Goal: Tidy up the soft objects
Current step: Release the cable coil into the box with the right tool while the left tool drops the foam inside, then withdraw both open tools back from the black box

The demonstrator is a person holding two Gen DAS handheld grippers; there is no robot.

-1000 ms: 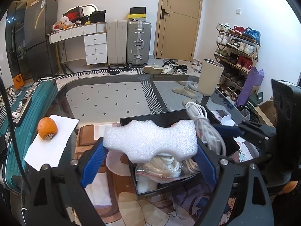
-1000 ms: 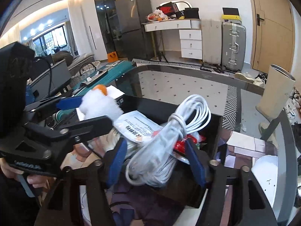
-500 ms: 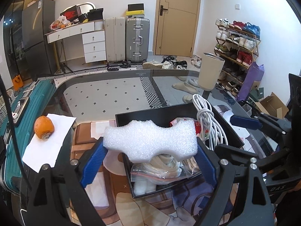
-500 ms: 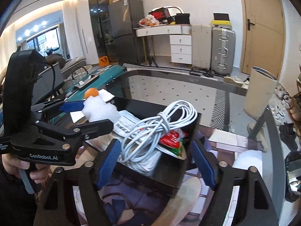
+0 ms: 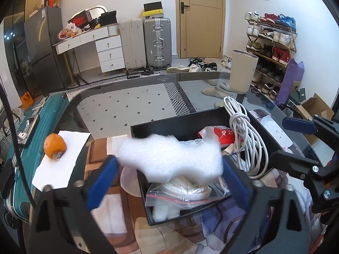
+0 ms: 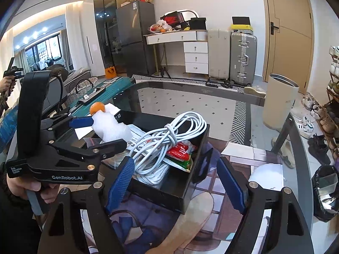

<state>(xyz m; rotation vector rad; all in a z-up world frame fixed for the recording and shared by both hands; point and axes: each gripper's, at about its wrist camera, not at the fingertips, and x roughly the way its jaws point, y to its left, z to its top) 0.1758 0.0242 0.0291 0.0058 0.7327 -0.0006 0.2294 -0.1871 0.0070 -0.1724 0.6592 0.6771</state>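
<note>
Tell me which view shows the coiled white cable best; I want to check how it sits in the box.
The right wrist view: the white cable lies whole, on top of the packets in the black box. In the left wrist view the cable leans against the box's right wall, partly hidden behind the blurred foam piece.

1. The foam piece (image 5: 169, 158) is white.
2. The box (image 6: 180, 192) is black.
3. The cable (image 6: 169, 135) is white.
4. The packet (image 6: 180, 151) in the box is red with some green.
5. The orange (image 5: 55, 146) is orange and sits on white paper (image 5: 61, 165).
6. The left tongs (image 5: 167, 182) and right tongs (image 6: 175, 186) are black with blue pads (image 6: 120, 184).
7. The suitcase (image 5: 25, 148) is teal.
8. The floor (image 5: 131, 110) is white with small dark diamonds.
</note>
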